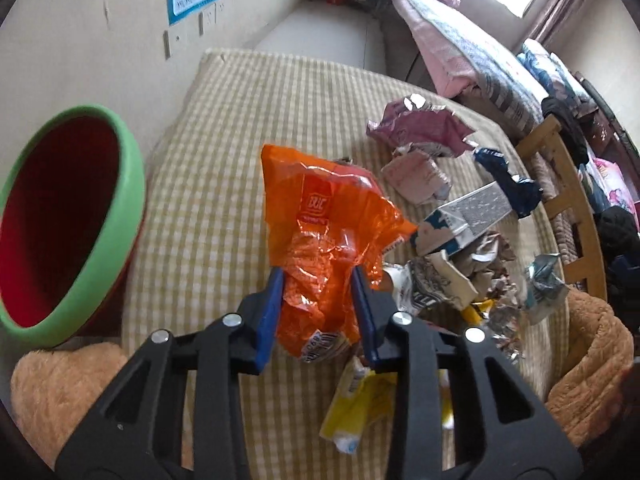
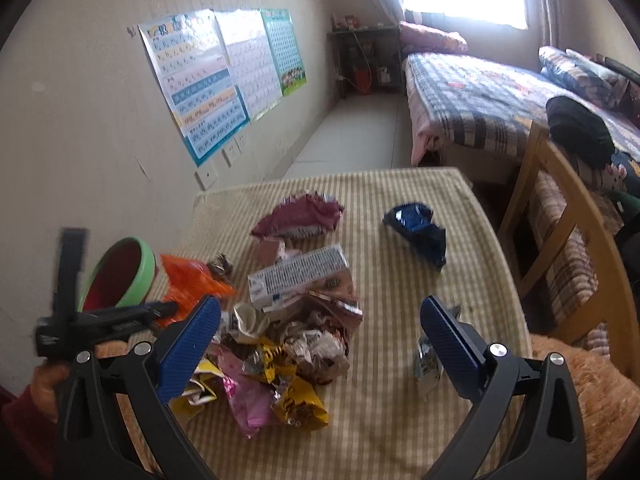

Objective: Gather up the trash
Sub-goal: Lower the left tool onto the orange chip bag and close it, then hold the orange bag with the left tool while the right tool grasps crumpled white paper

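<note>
My left gripper (image 1: 318, 280) is shut on an orange plastic wrapper (image 1: 320, 216) and holds it above the checked tablecloth (image 1: 224, 152). The same wrapper shows in the right wrist view (image 2: 188, 280), next to the red bin with a green rim (image 2: 120, 276). In the left wrist view the bin (image 1: 68, 216) stands at the left, its mouth facing me. My right gripper (image 2: 320, 320) is open and empty above a heap of crumpled wrappers (image 2: 280, 356). A white and blue carton (image 2: 298, 276), a maroon bag (image 2: 300, 218), a dark blue wrapper (image 2: 418, 232) and a silver wrapper (image 2: 428, 364) lie on the table.
A wooden chair (image 2: 560, 216) stands at the table's right side. A tan plush cushion (image 1: 592, 352) lies at the near right and another tan plush cushion (image 1: 60, 392) at the near left. A bed (image 2: 480, 92) is beyond, posters (image 2: 208, 80) hang on the left wall.
</note>
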`<action>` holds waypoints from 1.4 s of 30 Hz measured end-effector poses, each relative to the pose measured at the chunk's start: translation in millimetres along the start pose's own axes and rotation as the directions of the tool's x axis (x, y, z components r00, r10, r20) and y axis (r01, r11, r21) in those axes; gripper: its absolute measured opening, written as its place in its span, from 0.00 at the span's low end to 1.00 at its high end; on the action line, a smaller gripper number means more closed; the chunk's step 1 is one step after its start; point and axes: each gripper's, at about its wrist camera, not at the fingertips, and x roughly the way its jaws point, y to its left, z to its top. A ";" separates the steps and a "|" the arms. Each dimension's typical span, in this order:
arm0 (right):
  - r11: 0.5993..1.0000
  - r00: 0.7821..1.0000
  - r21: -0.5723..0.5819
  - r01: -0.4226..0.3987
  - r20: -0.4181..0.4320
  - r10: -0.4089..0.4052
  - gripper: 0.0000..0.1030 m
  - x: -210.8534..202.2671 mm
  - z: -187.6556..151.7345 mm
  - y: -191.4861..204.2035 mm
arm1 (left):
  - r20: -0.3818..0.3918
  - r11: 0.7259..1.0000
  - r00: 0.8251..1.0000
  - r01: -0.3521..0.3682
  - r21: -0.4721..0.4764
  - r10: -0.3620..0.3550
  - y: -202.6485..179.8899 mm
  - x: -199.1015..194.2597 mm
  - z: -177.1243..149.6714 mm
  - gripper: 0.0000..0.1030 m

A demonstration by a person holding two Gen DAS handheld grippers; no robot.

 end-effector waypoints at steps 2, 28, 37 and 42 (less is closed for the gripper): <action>1.000 0.999 0.019 -0.006 -0.033 0.006 0.87 8.2 -6.3 -5.9 | 0.029 1.000 1.000 -0.006 -0.011 0.006 2.4 -12.4 -2.8 0.32; 0.969 0.963 0.232 -0.090 -0.226 0.144 0.64 80.3 -15.8 -50.6 | -0.012 1.000 1.000 -0.025 -0.018 0.025 1.2 -9.8 -35.5 0.36; 0.992 0.952 0.104 -0.075 -0.290 0.103 0.75 126.2 4.8 -45.8 | -0.024 0.998 1.000 -0.001 -0.057 -0.001 8.4 -6.4 -37.1 0.38; 0.993 0.946 0.073 -0.095 -0.304 0.112 0.75 135.8 6.0 -41.7 | -0.020 0.999 1.000 -0.012 -0.045 0.011 5.9 -7.2 -37.5 0.38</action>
